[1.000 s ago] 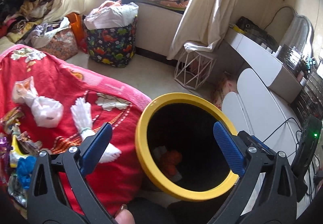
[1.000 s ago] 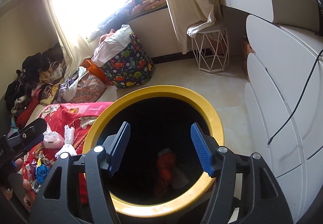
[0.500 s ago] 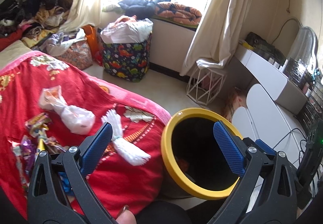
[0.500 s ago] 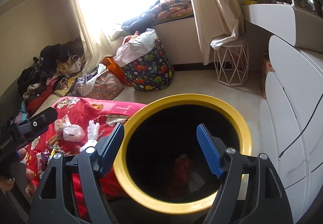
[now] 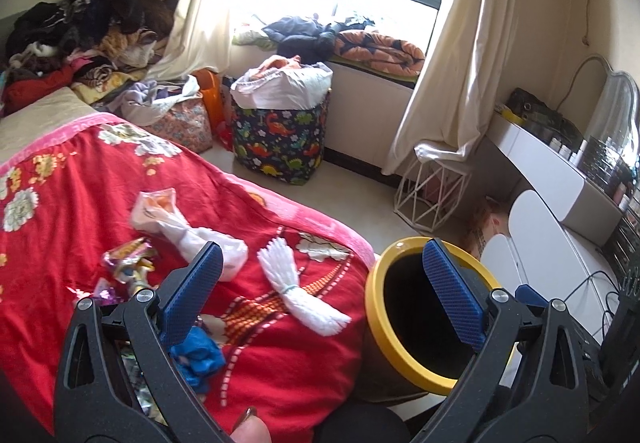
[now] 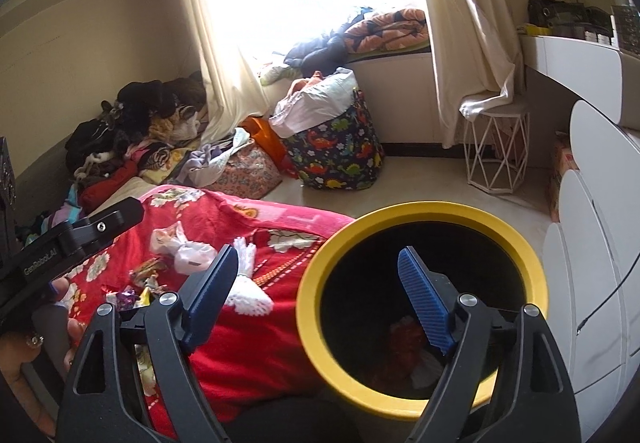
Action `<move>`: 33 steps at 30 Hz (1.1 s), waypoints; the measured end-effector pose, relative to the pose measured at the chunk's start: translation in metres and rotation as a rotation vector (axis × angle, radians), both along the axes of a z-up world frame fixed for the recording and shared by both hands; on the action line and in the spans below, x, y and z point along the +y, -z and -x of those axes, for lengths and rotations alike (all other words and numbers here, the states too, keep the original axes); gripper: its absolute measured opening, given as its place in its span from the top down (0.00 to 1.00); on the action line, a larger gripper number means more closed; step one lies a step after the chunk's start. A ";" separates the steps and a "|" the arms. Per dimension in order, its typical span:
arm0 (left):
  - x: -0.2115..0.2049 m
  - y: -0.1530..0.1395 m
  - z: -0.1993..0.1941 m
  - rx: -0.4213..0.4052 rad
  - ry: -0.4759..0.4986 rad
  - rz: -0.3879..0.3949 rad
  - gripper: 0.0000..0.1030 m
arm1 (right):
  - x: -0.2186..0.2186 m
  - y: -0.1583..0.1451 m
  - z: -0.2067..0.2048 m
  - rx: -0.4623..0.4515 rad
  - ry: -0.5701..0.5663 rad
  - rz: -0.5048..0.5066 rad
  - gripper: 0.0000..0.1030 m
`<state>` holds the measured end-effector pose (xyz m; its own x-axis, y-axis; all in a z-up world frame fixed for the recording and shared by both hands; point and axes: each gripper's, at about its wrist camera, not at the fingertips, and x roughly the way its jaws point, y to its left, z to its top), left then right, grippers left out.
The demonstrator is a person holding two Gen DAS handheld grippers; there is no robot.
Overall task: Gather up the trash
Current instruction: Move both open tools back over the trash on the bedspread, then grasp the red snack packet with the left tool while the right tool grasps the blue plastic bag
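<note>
Both hand-held grippers gape empty; left one (image 5: 320, 283) hides wrappers (image 5: 128, 263).

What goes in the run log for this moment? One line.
left gripper: open, empty | right gripper: jaws just opening, empty | yellow-rimmed bin: holds trash | white tied bag: on red blanket

Both wrist views look obliquely down, sharing the red bedspread (image 5: 80, 203) and yellow-rimmed bin (image 6: 420, 211)
</note>
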<state>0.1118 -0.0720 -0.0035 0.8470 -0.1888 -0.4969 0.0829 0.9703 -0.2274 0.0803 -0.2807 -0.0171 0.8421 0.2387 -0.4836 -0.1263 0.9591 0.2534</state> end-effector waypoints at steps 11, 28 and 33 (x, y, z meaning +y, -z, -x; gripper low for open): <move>0.027 -0.004 0.009 -0.018 -0.058 0.004 0.11 | 0.038 -0.006 0.001 -0.015 -0.085 0.032 0.21; 0.083 0.003 0.017 -0.007 -0.168 0.005 0.11 | 0.091 -0.007 -0.012 -0.020 -0.203 0.069 0.20; 0.105 0.008 0.020 0.007 -0.216 0.010 0.11 | 0.111 -0.007 -0.016 -0.018 -0.249 0.082 0.20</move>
<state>0.0916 0.0329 -0.0112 0.8650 -0.0086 -0.5016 -0.1279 0.9630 -0.2371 0.0966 -0.1695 -0.0103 0.7711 0.4002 -0.4952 -0.3645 0.9152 0.1719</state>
